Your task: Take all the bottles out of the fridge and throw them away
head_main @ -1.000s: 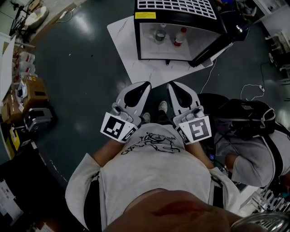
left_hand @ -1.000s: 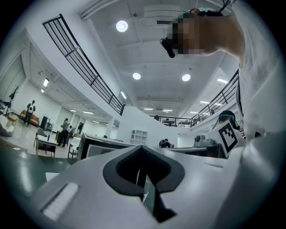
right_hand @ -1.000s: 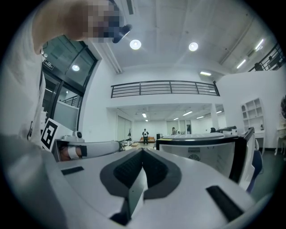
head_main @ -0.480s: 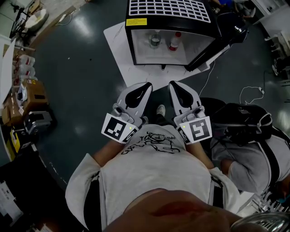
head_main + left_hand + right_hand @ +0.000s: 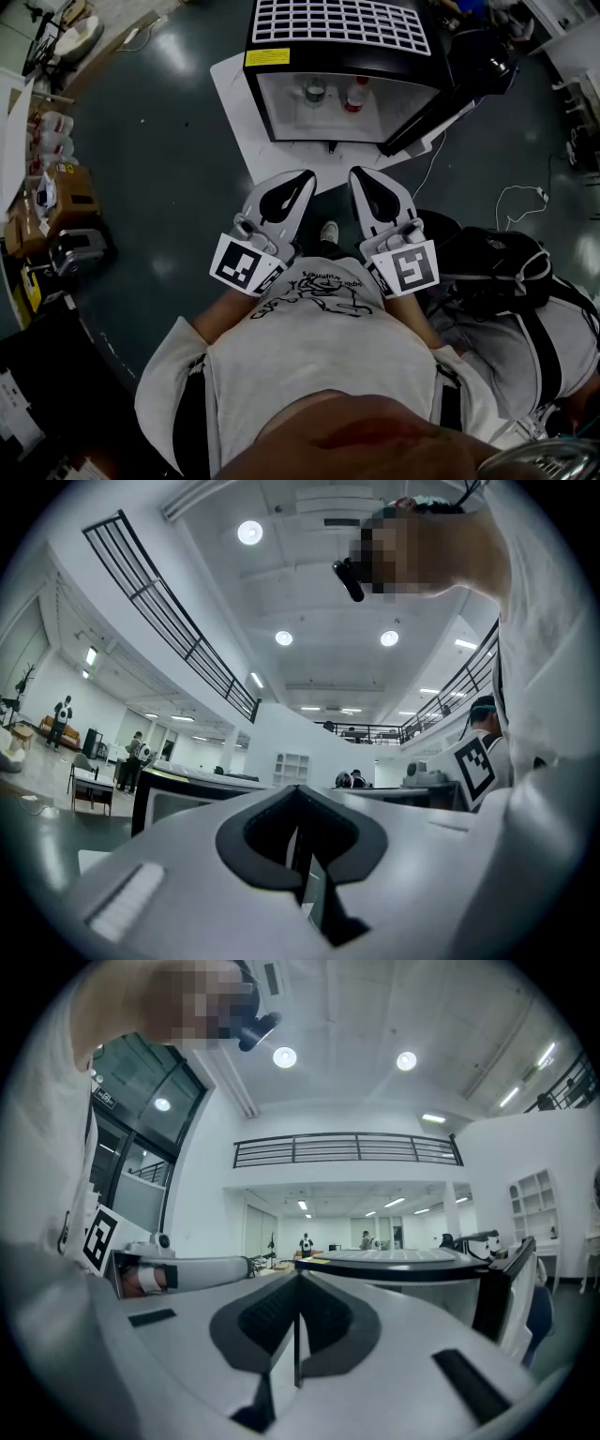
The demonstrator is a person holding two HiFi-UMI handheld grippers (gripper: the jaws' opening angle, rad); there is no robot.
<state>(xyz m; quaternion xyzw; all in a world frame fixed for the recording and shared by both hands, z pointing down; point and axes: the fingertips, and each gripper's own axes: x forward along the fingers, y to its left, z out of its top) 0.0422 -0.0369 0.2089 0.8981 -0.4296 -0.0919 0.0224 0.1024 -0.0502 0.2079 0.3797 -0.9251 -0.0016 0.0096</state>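
Head view.
- Fridge: black, low, standing on a white board on the dark floor. Its door is swung open to the right and the white interior is exposed.
- Clear bottle: upright inside the fridge, left of centre.
- Red-capped bottle: upright inside the fridge, just beside the clear one on its right.
- Left gripper: held in front of the person's chest, tip toward the fridge and well apart from it. Jaws together, touching nothing.
- Right gripper: alongside the left, tip toward the fridge and well short of it. Jaws together, touching nothing.
- Black backpack: on the floor to the person's right.

Left gripper view.
- Jaws pressed together, only a thin dark seam between the pads. Nothing is clamped in them.
- The fridge shows low at the left, beyond the tip.
- The right gripper's marker cube shows at the right edge.

Right gripper view.
- Jaws together along one thin vertical line, with nothing held.
- The fridge top and the open door lie ahead and to the right.
- The left gripper lies at the left.
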